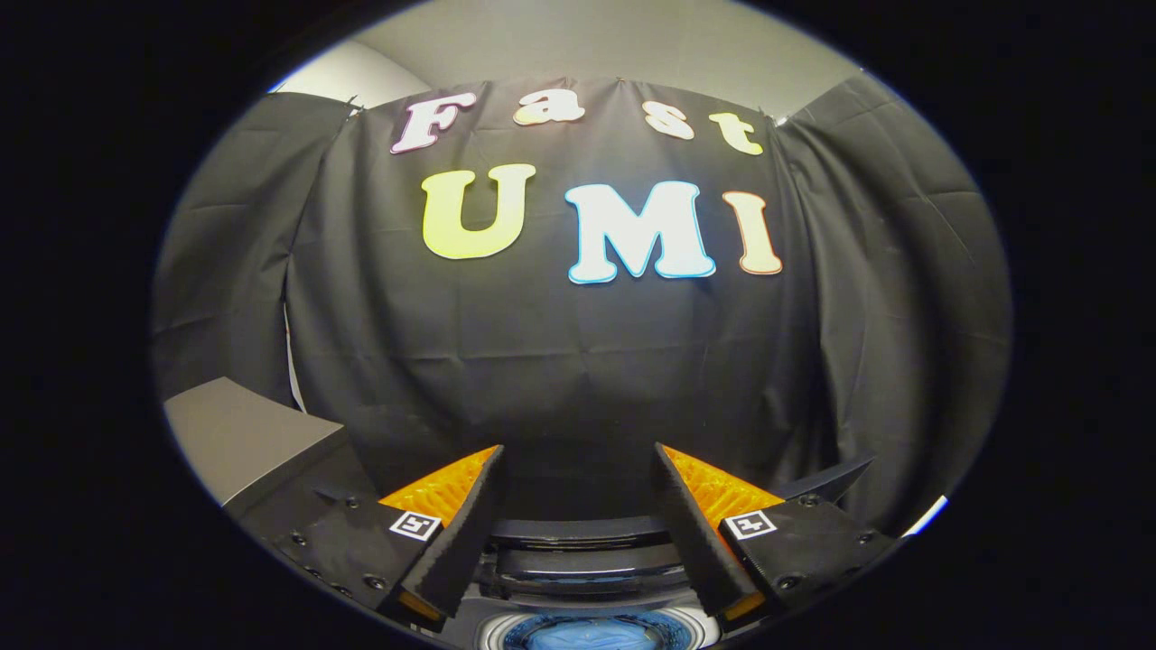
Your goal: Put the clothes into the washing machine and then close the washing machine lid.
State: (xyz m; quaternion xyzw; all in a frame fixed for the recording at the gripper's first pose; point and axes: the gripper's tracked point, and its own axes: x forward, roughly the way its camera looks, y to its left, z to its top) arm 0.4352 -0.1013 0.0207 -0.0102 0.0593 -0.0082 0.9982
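A black cloth wall (578, 361), creased and hung in three panels, stands beyond everything; above it a strip of pale plain wall (596, 41) shows. Off to the left, beside the left finger, sits one grey flat-topped box-like surface (239, 433), its lower part cut off, so I cannot say what it is.

Low down, between the two fingers, is the washing machine (587, 578): a dark curved back edge with glossy ridges, then a pale round rim (492, 632) around the open drum. Most of the machine is hidden by the fingers or cut off, and the lid cannot be made out for certain among those dark ridges.

Inside the drum lies one piece of blue cloth (582, 635), just a sliver of it visible, so its shape and kind are hard to tell.

The gripper (578, 474) is spread wide, its two fingers (461, 533) well apart and grasping nothing. The tips point at the cloth wall, with the drum below them. Each finger carries one small square black-and-white marker (415, 525).
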